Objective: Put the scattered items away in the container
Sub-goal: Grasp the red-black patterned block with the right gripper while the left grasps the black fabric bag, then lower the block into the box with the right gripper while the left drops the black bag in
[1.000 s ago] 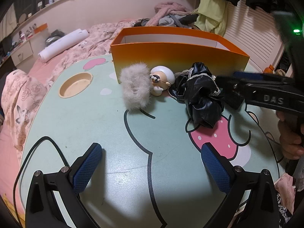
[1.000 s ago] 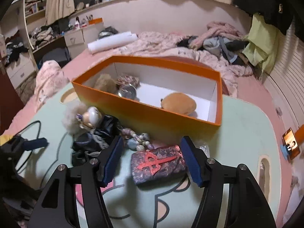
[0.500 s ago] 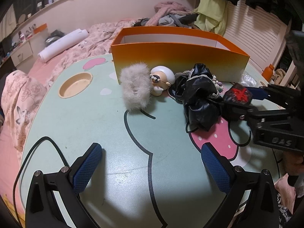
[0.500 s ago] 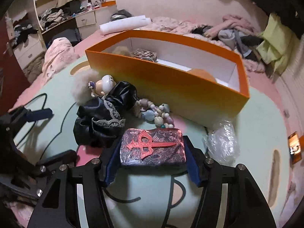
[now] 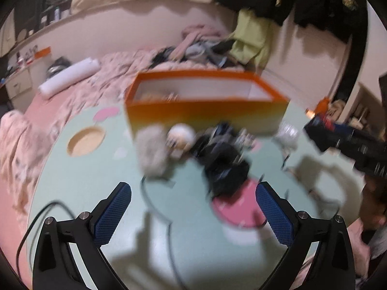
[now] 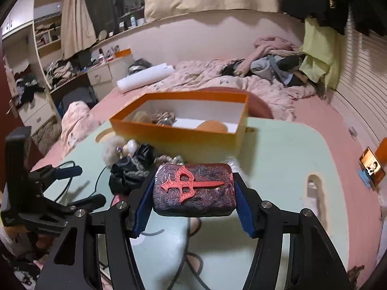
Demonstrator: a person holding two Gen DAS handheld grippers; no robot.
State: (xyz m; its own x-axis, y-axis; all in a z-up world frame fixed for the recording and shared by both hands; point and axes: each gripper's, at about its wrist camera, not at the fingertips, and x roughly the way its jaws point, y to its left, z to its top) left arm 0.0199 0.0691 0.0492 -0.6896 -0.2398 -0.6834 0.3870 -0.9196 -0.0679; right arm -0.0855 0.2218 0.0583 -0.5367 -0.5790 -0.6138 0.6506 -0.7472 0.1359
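My right gripper (image 6: 193, 194) is shut on a dark red patterned case (image 6: 193, 189) bearing a raised red emblem, and holds it above the table. Beyond it stands the open orange box (image 6: 179, 137) with several items inside. In front of the box lie a grey fur puff (image 5: 152, 154), a small round figurine (image 5: 180, 137), a black ruffled cloth (image 5: 223, 166) and beads. My left gripper (image 5: 193, 211) is open over the table with nothing between its blue pads. The right gripper (image 5: 338, 135) shows at the right edge of the blurred left wrist view.
The pale green cartoon table (image 6: 278, 149) has a round cup recess (image 5: 85, 141) at the left and a slot (image 6: 313, 188) at the right. A crumpled clear wrapper (image 5: 287, 134) lies by the box's right corner. A pink bed with clothes and a white roll (image 6: 145, 76) surrounds the table.
The right gripper closed on the red case and lifted it off the table. The left gripper rose and tilted up, so the box sits lower in its view.
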